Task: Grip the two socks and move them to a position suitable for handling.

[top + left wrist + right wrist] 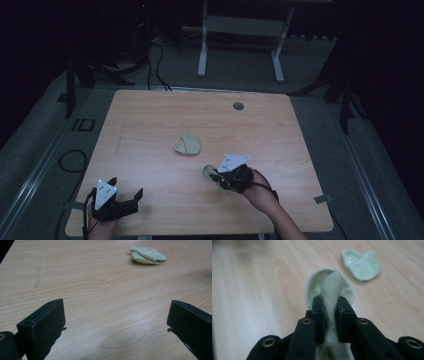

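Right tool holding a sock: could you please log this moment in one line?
right tool: shut on held sock | left tool: open, empty | second sock: on table

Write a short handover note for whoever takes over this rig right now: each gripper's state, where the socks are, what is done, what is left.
Right gripper: jaws shut on a pale green sock, lifted above the table.
Left gripper: jaws open, nothing between them, near the table's front left corner.
Second sock: lies folded mid-table, untouched.
Done: one sock picked up.
Left: probably bring the held sock to the other one and pair them.
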Demonstrator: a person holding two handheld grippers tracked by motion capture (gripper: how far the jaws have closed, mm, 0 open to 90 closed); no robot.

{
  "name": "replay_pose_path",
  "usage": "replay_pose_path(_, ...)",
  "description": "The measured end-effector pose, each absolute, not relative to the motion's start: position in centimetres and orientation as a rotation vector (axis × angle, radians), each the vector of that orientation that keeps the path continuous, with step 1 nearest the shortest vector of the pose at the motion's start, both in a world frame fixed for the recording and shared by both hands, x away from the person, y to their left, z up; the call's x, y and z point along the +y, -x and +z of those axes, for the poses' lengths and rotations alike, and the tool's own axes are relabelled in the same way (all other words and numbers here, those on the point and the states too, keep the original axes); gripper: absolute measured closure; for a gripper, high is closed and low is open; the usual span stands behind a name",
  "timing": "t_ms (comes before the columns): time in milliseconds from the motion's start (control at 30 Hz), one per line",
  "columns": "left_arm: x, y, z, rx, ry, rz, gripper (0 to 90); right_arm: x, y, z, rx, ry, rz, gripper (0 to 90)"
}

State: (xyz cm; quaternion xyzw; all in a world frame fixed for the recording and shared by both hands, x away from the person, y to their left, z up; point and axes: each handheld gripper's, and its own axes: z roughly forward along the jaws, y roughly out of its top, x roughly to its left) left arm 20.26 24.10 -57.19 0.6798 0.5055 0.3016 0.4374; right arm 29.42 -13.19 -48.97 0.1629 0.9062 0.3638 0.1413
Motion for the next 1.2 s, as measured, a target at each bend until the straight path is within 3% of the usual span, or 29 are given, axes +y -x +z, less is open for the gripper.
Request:
replay_pose_path(400,23.9,-20.3,-57.3,1.254,-1.702,0.748,2.0,-13.5,-25.8,-52.6,2.725,-0.266,1.066,78.3)
replay_pose_path(867,23.2,-20.3,-57.1,1.218,-1.716,0.703,2.0,-13.0,-26.2,-55.8,2.801,-0.234,1.004,75.8)
replay_pose_path(967,22.7,-20.2,-56.9,1.191,-1.696,0.666,2.0,-12.8,-26.3,-55.7,2.826,-0.216,0.995,62.9)
replay_pose_path(1067,21.9,-20.2,-56.6,1.152,-1.692,0.645,2.0,-12.8,-26.2,-55.5,2.825,-0.207,0.998,57.9)
replay_pose_path(1100,21.3,-20.3,-56.3,1.133,-1.698,0.643,2.0,-12.9,-26.2,-54.9,2.828,-0.211,1.024,51.2)
replay_pose_path(1200,20.4,-20.4,-55.9,1.122,-1.725,0.612,2.2,-13.2,-26.2,-53.8,2.817,-0.233,1.057,49.0)
